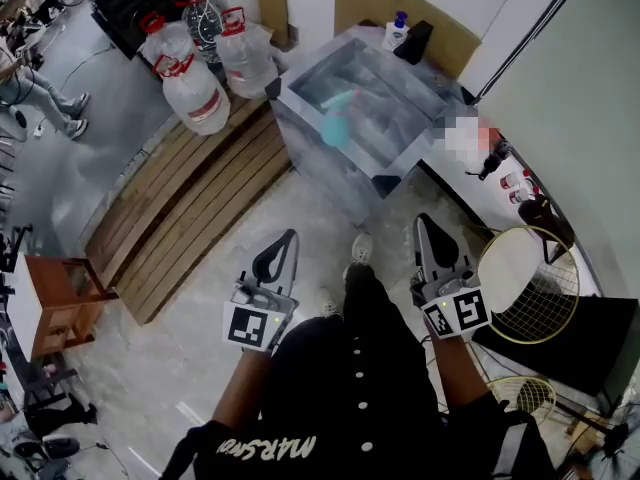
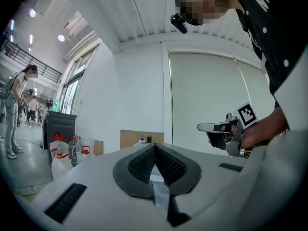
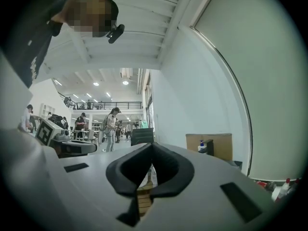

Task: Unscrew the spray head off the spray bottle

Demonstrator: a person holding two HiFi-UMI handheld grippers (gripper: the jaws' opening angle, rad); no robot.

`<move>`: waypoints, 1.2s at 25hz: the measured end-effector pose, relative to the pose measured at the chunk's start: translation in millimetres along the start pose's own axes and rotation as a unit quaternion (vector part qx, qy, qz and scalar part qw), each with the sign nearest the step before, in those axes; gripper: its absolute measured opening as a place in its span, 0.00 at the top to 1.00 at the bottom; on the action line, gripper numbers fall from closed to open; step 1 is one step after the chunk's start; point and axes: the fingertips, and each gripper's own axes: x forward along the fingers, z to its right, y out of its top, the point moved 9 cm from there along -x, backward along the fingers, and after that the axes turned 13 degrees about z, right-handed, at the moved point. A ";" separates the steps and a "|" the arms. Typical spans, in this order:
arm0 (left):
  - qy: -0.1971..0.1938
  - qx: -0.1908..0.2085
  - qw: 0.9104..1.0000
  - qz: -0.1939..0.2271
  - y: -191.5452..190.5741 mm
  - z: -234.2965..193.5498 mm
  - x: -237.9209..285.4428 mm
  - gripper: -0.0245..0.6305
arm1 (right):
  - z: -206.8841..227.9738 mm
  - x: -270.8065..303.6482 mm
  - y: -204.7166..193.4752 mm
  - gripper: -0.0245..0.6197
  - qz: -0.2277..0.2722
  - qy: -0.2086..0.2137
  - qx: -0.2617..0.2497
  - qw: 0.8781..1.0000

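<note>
A teal spray bottle [image 1: 338, 120] lies on the grey table [image 1: 400, 153] ahead of me, well beyond both grippers. My left gripper [image 1: 285, 238] is held at waist height over the floor, its jaws shut with nothing between them; the left gripper view shows its dark pads [image 2: 144, 163] meeting at the tip. My right gripper [image 1: 425, 224] is level with it on the other side, also shut and empty, with its pads [image 3: 168, 165] together. Each gripper appears in the other's view, the right gripper [image 2: 211, 127] and the left gripper [image 3: 79, 148], both pointing forward.
Large water jugs [image 1: 195, 88] stand by wooden planks [image 1: 190, 203] on the floor at left. A round wire basket [image 1: 530, 283] is at right, a wooden stool [image 1: 65, 298] at far left. A white pump bottle [image 1: 396, 30] sits at the table's far edge. People stand in the hall behind.
</note>
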 end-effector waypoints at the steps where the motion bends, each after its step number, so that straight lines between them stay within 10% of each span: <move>1: 0.001 0.001 1.000 0.000 -1.7 -3.2 5.6 0.93 | 4.6 6.0 -3.1 0.94 0.000 0.001 0.002 1.000; 30: -0.018 0.022 0.997 -0.067 -75.8 -80.9 208.7 0.93 | 164.6 201.9 -65.9 0.94 -0.012 0.150 0.024 0.988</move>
